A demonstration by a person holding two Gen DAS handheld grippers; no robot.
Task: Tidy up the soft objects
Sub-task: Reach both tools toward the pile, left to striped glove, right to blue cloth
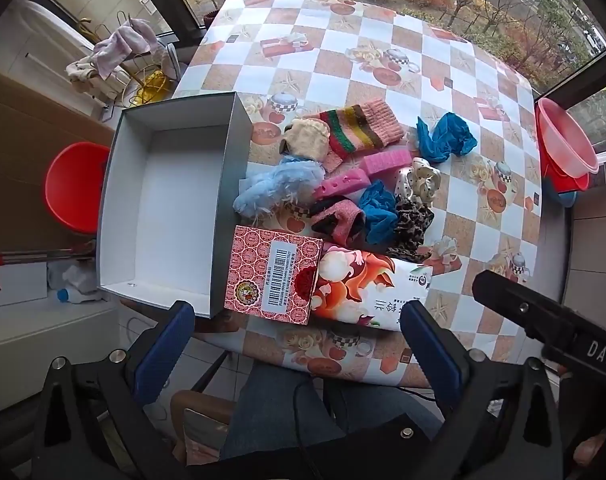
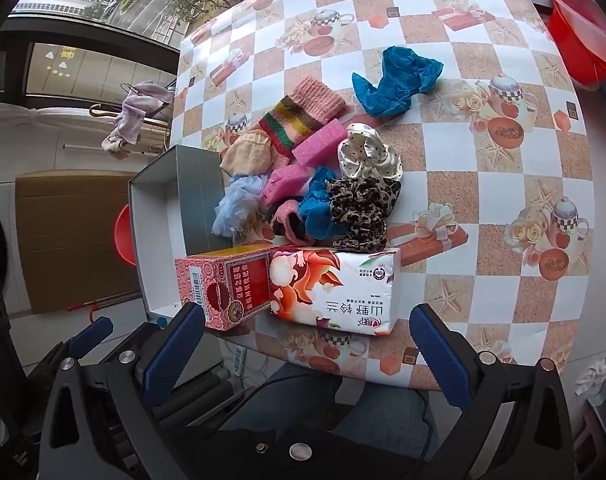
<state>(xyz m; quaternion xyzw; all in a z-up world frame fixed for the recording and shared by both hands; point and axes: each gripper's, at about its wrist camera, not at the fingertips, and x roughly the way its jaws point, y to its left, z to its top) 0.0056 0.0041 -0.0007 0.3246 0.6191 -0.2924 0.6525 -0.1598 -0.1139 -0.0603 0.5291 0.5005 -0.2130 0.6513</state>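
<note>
A pile of soft things lies mid-table: a striped pink sock (image 1: 359, 128) (image 2: 303, 114), a cream sock (image 1: 307, 138), pink sponges (image 1: 387, 160) (image 2: 321, 142), a light-blue puff (image 1: 279, 188) (image 2: 237, 202), blue crumpled covers (image 1: 443, 138) (image 2: 399, 80), a dotted scrunchie (image 2: 369, 154) and a leopard scrunchie (image 2: 361, 212). An empty open grey box (image 1: 163, 200) (image 2: 159, 216) stands left of the pile. My left gripper (image 1: 299, 340) is open and empty, near the table's front edge. My right gripper (image 2: 307, 344) is open and empty, before a tissue pack (image 2: 335, 292).
A red patterned carton (image 1: 271, 276) (image 2: 227, 288) and the tissue pack (image 1: 371, 288) lie at the front edge. Red basins (image 1: 567, 148) stand right of the table. A red stool (image 1: 77, 184) and a rack with cloths (image 1: 123, 52) are on the left.
</note>
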